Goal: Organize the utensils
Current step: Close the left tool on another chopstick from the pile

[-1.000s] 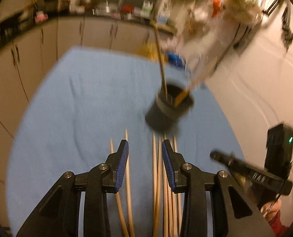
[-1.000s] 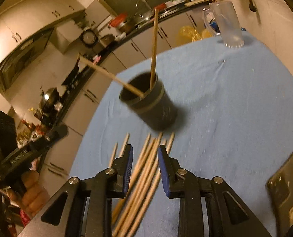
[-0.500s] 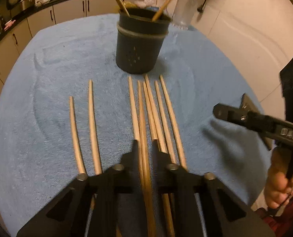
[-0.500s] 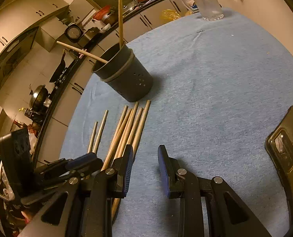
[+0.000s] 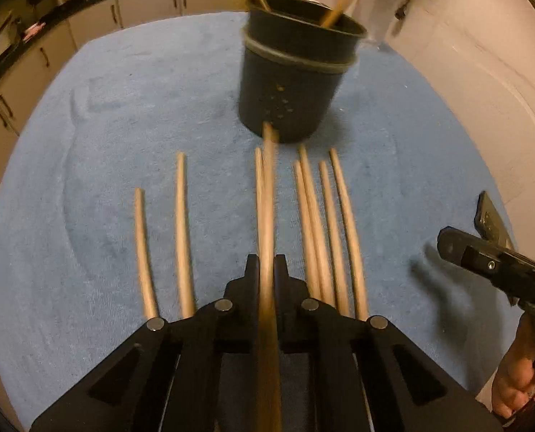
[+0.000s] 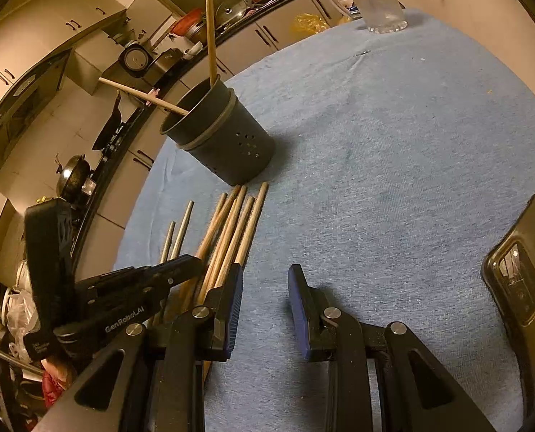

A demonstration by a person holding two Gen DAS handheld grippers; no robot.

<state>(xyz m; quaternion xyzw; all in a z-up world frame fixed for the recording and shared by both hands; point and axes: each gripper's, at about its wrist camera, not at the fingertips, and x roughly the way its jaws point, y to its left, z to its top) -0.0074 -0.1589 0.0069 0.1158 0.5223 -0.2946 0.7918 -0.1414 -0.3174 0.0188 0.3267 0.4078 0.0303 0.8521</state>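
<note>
Left hand-held gripper [image 5: 266, 270] now clamped on lifted chopstick [image 5: 267, 198].

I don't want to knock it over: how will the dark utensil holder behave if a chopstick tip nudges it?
The dark utensil holder looks tall for its base, so it may tip. Its two chopsticks lean outward, adding leverage. The blue cloth probably grips its base, so it would tip rather than slide.
</note>
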